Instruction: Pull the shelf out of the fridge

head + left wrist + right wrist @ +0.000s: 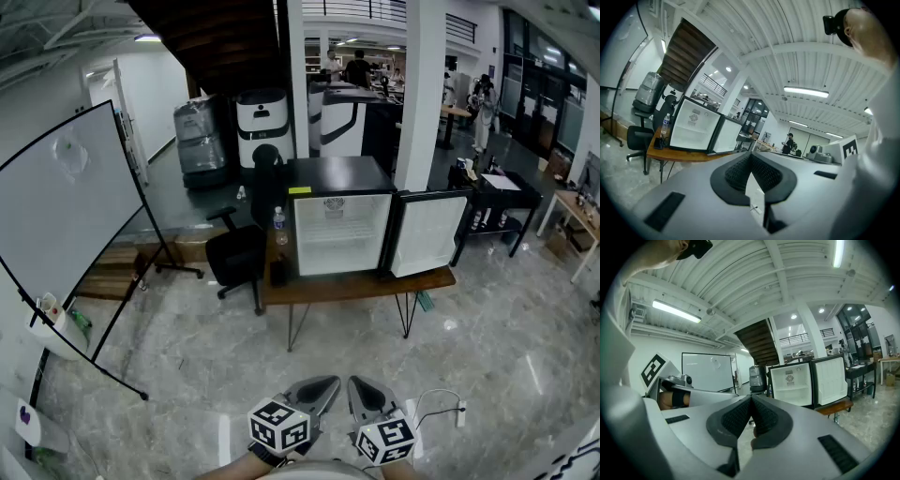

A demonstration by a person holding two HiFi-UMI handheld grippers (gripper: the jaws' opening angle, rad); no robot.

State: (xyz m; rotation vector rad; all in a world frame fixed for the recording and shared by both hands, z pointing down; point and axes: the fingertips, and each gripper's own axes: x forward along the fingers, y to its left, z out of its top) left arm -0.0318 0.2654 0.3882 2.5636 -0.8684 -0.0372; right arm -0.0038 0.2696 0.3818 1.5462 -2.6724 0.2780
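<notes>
Both your claws are pressed together on nothing. The left gripper (317, 392) and right gripper (368, 396) sit side by side, pointing ahead. Well ahead of them, across the floor, the fridge (339, 220) stands on a wooden bench (356, 286), its door (427, 232) open to the right. The shelf (337, 242) lies flat inside, its long axis left to right and its front edge facing your claws. Arrive with the jaws closed and you'll only shove it. Pull off-centre and it could skew and jam, or drag the fridge forward.
</notes>
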